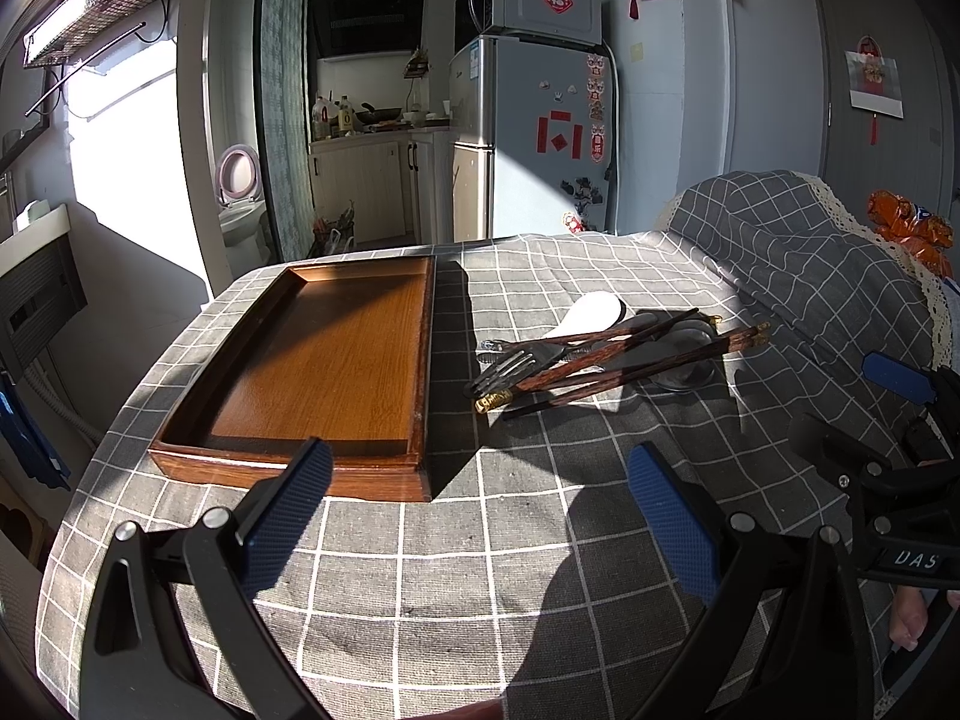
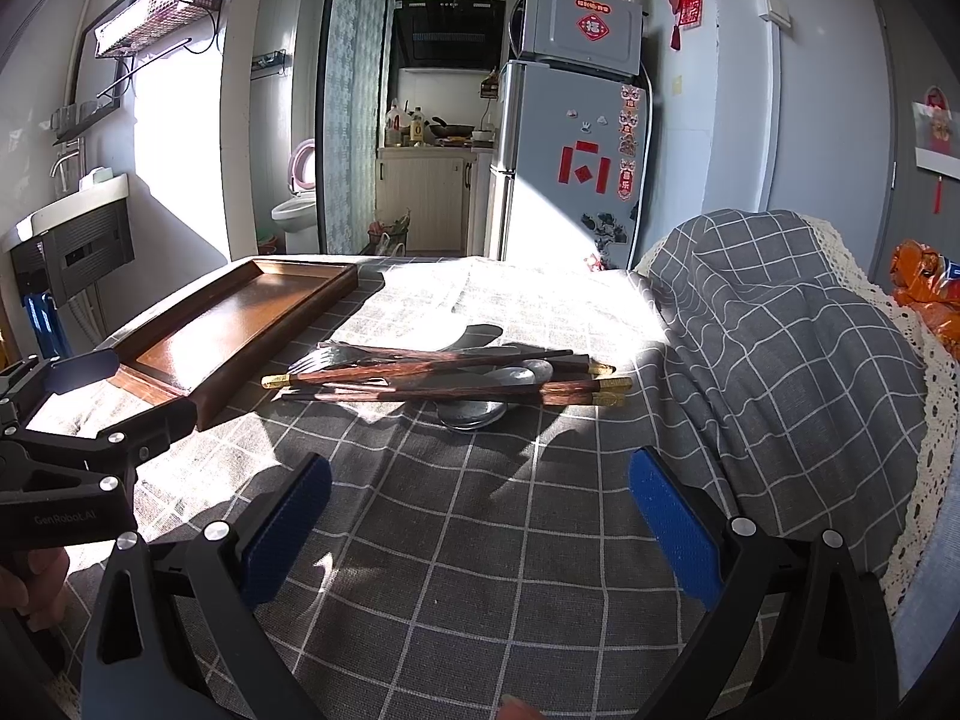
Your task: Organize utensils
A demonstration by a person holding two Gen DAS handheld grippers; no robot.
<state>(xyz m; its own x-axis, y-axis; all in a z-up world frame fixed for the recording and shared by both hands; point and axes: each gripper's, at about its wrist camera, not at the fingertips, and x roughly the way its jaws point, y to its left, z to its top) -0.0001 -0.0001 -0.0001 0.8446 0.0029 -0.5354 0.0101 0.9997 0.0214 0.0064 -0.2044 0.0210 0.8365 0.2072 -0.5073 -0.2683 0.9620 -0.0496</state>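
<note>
Lying in a small heap on the worktop [image 1: 480, 570] are the chopsticks [image 1: 624, 360], a dark fork [image 1: 516, 363], a white spoon [image 1: 591, 315] and a metal spoon [image 2: 474, 414]. The chopsticks are brown with gold ends, and they cross over the fork and the spoons. The heap sits in the sun, just to the right of a brown wooden tray [image 1: 324, 372]. Nothing is in the tray. A grey checked cloth [image 2: 480, 540] covers the worktop and a tall lump [image 2: 780, 348] on the right side.

The left gripper [image 1: 480, 516] hangs low over the cloth near the front edge of the tray. Its blue fingers [image 1: 288, 510] are spread wide and hold nothing. The right gripper [image 2: 480, 516] hangs over the cloth in front of the heap. Its blue fingers [image 2: 672, 528] are spread wide too, with nothing between them. Neither gripper touches the heap. Far behind stands a grey fridge [image 1: 534, 138].
</note>
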